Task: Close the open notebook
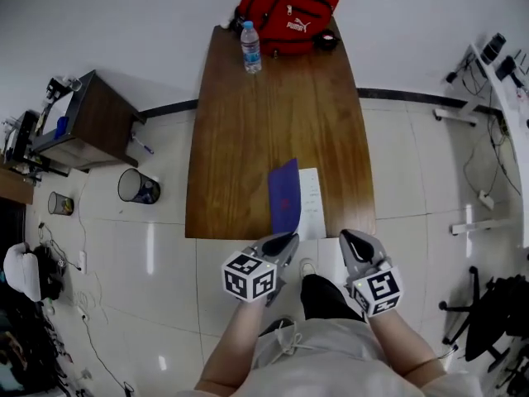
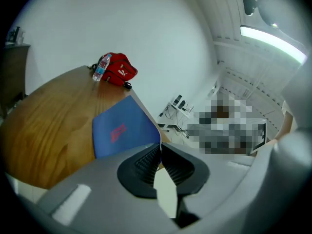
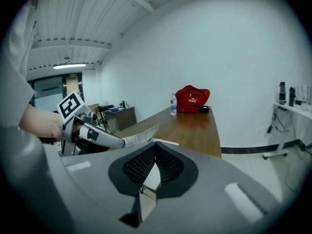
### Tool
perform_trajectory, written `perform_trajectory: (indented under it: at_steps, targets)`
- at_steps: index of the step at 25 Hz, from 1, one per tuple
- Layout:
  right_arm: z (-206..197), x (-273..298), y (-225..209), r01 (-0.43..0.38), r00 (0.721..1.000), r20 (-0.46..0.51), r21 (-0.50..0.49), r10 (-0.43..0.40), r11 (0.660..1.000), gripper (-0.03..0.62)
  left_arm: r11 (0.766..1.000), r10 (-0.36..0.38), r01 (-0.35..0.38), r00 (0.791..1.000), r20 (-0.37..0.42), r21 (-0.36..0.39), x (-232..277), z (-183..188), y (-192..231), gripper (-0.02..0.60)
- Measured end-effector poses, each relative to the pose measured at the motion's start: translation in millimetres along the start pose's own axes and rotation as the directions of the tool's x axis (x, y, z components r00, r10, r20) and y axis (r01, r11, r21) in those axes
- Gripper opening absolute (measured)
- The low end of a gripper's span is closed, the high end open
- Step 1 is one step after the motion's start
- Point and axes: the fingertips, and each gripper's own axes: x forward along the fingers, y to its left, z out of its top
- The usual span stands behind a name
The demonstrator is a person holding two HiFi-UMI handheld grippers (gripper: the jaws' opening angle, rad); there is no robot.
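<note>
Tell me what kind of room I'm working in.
Probably an office or lab workroom: a long wooden table on a tiled floor, a waste bin beside it, and a side cabinet loaded with equipment.

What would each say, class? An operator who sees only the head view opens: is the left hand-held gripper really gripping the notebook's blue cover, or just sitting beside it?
Observer: Gripping it. In the left gripper view, the left hand-held gripper has its jaws shut on the edge of the blue cover.
Operator: Is the other one holding anything?
Observer: No. The right gripper view shows the right hand-held gripper with its jaws together and nothing between them.
Operator: Is the cover lying flat?
Observer: No. Seen side-on in the right gripper view, it is held up off the table.
</note>
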Motion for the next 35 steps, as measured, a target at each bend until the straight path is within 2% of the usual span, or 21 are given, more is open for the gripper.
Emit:
perform_trajectory:
  at_steps: [3, 8, 14, 18, 20, 22, 26, 31, 33, 35]
  targets:
    - [-16, -20, -22, 0.069, 0.998, -0.014, 0.049, -0.068, 0.996, 0.002, 0.999, -0.032, 0.032, 0.997, -0.064, 0.001, 34, -18, -5, 0.026]
    - [-49, -36, -53, 0.143, 0.989, -0.052, 0.101, -0.139, 0.985, 0.002, 0.997, -0.010, 0.022, 0.985, -0.170, 0.073, 75, -45, -4, 0.037]
    - [-79, -34, -72, 0.158, 0.986, -0.080, 0.116, -0.149, 0.981, 0.002, 0.991, 0.041, -0.014, 0.978, -0.203, 0.134, 98, -70, 4, 0.041]
    - [-86, -34, -68, 0.154, 0.986, -0.084, 0.106, -0.146, 0.982, 0.002, 0.986, 0.065, -0.031, 0.977, -0.201, 0.165, 106, -82, 5, 0.055]
    - [-82, -34, -63, 0.148, 0.987, -0.075, 0.092, -0.141, 0.985, 0.002, 0.981, 0.063, -0.029, 0.983, -0.173, 0.193, 103, -78, 2, 0.069]
    - [-76, -36, -56, 0.140, 0.989, -0.058, 0.071, -0.136, 0.988, 0.002, 0.975, 0.058, -0.032, 0.992, -0.114, 0.221, 91, -63, -7, 0.069]
    - [-55, -49, -29, 0.126, 0.992, -0.006, 0.029, -0.126, 0.992, 0.002, 0.948, 0.069, -0.072, 0.997, 0.021, 0.309, 38, -24, -33, 0.067]
    - [-20, -69, 27, 0.117, 0.990, 0.083, -0.033, -0.114, 0.993, 0.002, 0.922, 0.061, -0.128, 0.980, 0.187, 0.366, -60, 9, -65, 0.067]
    - [-8, -82, 50, 0.122, 0.986, 0.119, -0.052, -0.116, 0.991, 0.002, 0.918, 0.051, -0.142, 0.968, 0.245, 0.371, -99, 9, -77, 0.066]
    - [1, -97, 76, 0.128, 0.981, 0.154, -0.068, -0.117, 0.989, 0.002, 0.912, 0.060, -0.173, 0.953, 0.298, 0.373, -138, 3, -85, 0.032]
